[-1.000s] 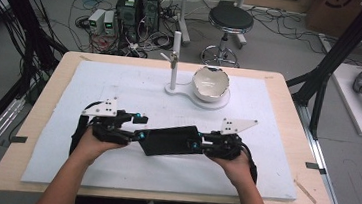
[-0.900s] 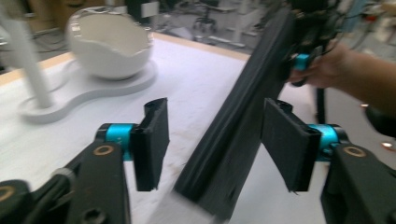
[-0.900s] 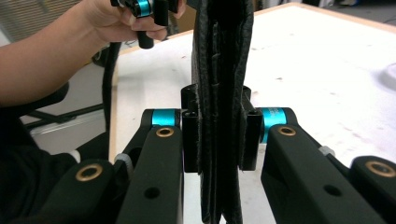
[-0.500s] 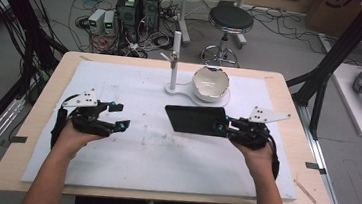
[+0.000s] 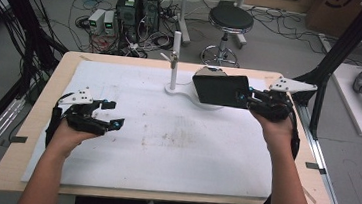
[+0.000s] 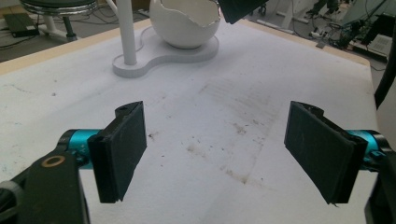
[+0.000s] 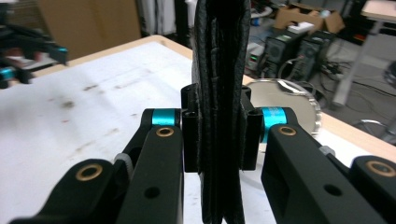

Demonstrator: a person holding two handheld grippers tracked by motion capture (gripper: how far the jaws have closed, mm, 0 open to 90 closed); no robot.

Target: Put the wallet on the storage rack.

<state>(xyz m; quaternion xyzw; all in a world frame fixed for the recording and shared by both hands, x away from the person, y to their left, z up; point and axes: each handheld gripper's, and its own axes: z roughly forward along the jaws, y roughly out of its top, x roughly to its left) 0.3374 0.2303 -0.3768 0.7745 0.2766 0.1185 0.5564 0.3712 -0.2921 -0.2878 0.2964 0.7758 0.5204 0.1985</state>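
Observation:
A flat black leather wallet [image 5: 219,89] hangs in the air at the back right, edge-on in the right gripper view [image 7: 219,70]. My right gripper [image 5: 248,96] is shut on its right end [image 7: 219,135]. The wallet sits just in front of and partly over a white bowl [image 5: 211,71] with a broken-looking rim [image 6: 184,23], whose shiny inside shows behind the jaws [image 7: 289,100]. My left gripper [image 5: 116,114] hovers low over the left of the white mat, open, with nothing between its pads [image 6: 222,149].
The bowl stands on a white base [image 5: 180,92] with an upright white post [image 5: 175,56] to its left. The white mat [image 5: 174,146] covers the wooden table and is stained in the middle. Black frame posts [image 5: 334,56] flank the table.
The left gripper let go of the wallet and drew back to the left, open. The right gripper carried the wallet from the table's middle up to the back right, by the bowl.

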